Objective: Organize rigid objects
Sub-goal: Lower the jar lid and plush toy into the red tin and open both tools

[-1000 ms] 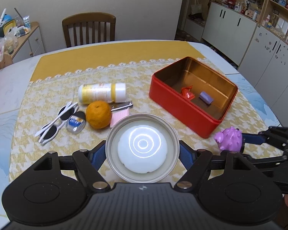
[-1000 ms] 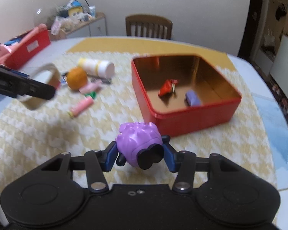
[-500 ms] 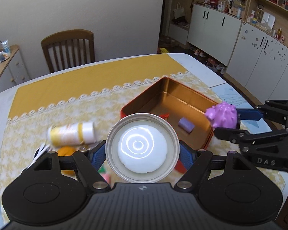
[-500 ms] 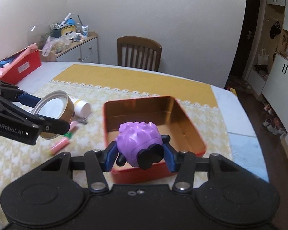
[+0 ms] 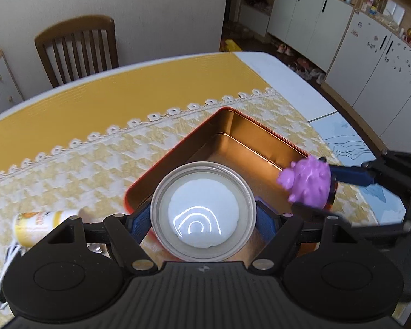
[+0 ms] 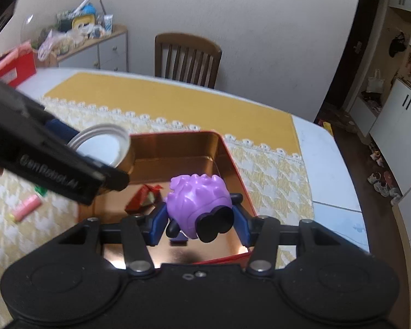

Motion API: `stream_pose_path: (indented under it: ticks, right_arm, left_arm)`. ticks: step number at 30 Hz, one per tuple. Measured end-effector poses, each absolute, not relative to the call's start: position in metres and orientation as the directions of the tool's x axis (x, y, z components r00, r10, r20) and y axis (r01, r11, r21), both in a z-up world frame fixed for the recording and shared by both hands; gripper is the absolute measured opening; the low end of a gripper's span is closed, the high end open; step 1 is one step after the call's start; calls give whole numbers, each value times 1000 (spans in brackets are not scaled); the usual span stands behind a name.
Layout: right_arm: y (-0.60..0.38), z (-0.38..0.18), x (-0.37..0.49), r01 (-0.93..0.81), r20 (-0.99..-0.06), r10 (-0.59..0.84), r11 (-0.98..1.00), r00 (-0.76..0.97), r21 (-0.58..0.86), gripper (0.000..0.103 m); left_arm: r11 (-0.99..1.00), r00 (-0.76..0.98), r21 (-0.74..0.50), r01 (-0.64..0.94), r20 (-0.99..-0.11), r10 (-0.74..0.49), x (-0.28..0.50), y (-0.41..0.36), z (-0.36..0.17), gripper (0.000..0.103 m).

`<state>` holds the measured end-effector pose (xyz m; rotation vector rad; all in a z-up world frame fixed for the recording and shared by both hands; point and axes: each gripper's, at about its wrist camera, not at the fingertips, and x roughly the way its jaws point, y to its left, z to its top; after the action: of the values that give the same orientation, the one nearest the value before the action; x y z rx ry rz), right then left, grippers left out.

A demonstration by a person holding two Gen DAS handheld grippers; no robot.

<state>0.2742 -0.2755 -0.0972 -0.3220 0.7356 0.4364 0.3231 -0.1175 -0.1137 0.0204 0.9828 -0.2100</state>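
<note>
My left gripper (image 5: 204,219) is shut on a round metal jar lid (image 5: 204,211) with a white inside and holds it above the near left part of the open red tin box (image 5: 178,142). My right gripper (image 6: 200,219) is shut on a purple spiky toy (image 6: 197,200) and holds it above the box (image 6: 230,153), over its right side. The toy also shows in the left wrist view (image 5: 307,182), and the lid in the right wrist view (image 6: 104,145). A red wrapped piece (image 6: 143,197) lies inside the box.
A white and yellow bottle (image 5: 43,223) lies on the patterned cloth left of the box. A pink tube (image 6: 26,208) lies on the cloth. A wooden chair (image 5: 76,46) stands at the far table edge. A red bin (image 6: 16,63) stands at the far left. White cabinets (image 5: 370,49) stand on the right.
Both grippers have moved forward over the red box, each still holding its object. The left gripper with the lid has come close beside the right one.
</note>
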Motion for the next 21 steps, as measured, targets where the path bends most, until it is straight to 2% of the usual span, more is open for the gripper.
stream_pose_path:
  ticks: [7,21]
  right_arm:
    - [-272,-112,293,-520,-739,257,842,622,-145,50]
    - [-263,-133,311,-532,-775,214,827,595,-180,50]
  left_arm:
    - [986,506,-66,154,-852,-136,357,-131,-132,77]
    - [986,465,-91,143,-873,-148,396,-151,-153,77]
